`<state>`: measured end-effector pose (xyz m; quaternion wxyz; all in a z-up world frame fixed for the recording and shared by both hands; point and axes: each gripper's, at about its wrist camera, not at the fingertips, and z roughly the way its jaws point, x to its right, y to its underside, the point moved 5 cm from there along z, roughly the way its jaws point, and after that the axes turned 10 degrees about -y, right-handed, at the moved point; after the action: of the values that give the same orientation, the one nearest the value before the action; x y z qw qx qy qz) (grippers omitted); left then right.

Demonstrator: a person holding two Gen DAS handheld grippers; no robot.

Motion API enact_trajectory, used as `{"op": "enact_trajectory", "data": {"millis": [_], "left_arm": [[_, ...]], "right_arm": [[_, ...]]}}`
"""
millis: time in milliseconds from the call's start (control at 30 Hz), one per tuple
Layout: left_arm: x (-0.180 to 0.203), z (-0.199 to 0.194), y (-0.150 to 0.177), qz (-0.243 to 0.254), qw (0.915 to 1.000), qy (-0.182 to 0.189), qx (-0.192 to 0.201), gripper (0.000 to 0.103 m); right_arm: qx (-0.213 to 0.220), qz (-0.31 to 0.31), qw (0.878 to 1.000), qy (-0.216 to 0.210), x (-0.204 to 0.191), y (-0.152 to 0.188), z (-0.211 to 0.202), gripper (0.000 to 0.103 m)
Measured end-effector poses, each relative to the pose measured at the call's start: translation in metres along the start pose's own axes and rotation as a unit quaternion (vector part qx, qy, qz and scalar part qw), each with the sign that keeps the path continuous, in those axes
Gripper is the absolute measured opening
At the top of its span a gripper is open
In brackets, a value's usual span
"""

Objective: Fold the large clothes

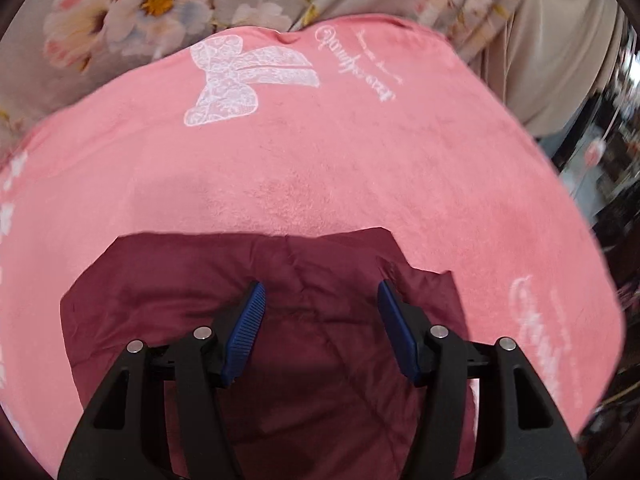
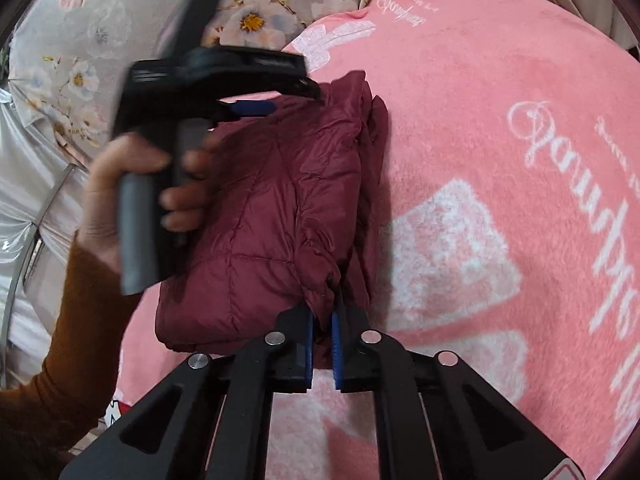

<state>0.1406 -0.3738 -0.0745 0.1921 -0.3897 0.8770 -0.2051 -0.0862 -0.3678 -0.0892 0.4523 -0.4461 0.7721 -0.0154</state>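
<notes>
A maroon quilted jacket (image 2: 272,216) lies folded into a compact bundle on a pink blanket (image 2: 480,120). My right gripper (image 2: 321,320) is shut on a bunched fold at the jacket's near edge. My left gripper (image 1: 320,296) is open, its blue pads (image 1: 248,328) spread just above the jacket (image 1: 304,360), holding nothing. In the right wrist view the left gripper (image 2: 280,98) shows blurred at the jacket's far end, held by a hand in a brown sleeve.
The pink blanket (image 1: 340,160) with white bow and lettering covers the bed. A grey floral sheet (image 1: 140,0) lies beyond it. Beige curtain (image 1: 560,60) and dark furniture stand at the right. Silvery fabric (image 2: 32,184) hangs at the left.
</notes>
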Motion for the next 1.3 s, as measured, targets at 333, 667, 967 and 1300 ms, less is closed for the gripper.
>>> {"op": "enact_trajectory", "data": {"millis": [333,667,967,1300], "left_arm": [[0.013,0.046,0.004,0.016,0.9980,-0.061,0.001,0.056],[0.009,0.051,0.010,-0.001,0.9978,-0.057,0.034,0.057],[-0.122,-0.059,0.051,-0.148,0.9849,0.044,0.079,0.088],[-0.197,-0.013,0.171,-0.274,0.9494,0.146,-0.046,0.092]], "right_arm": [[-0.033,0.028,0.999,0.030,0.030,0.008,0.032,0.003],[-0.020,0.060,0.998,-0.008,0.052,0.003,0.027,0.002],[0.049,0.013,0.999,0.016,0.024,-0.030,-0.041,0.070],[-0.030,0.086,0.995,-0.032,0.036,-0.038,0.040,0.077]]}}
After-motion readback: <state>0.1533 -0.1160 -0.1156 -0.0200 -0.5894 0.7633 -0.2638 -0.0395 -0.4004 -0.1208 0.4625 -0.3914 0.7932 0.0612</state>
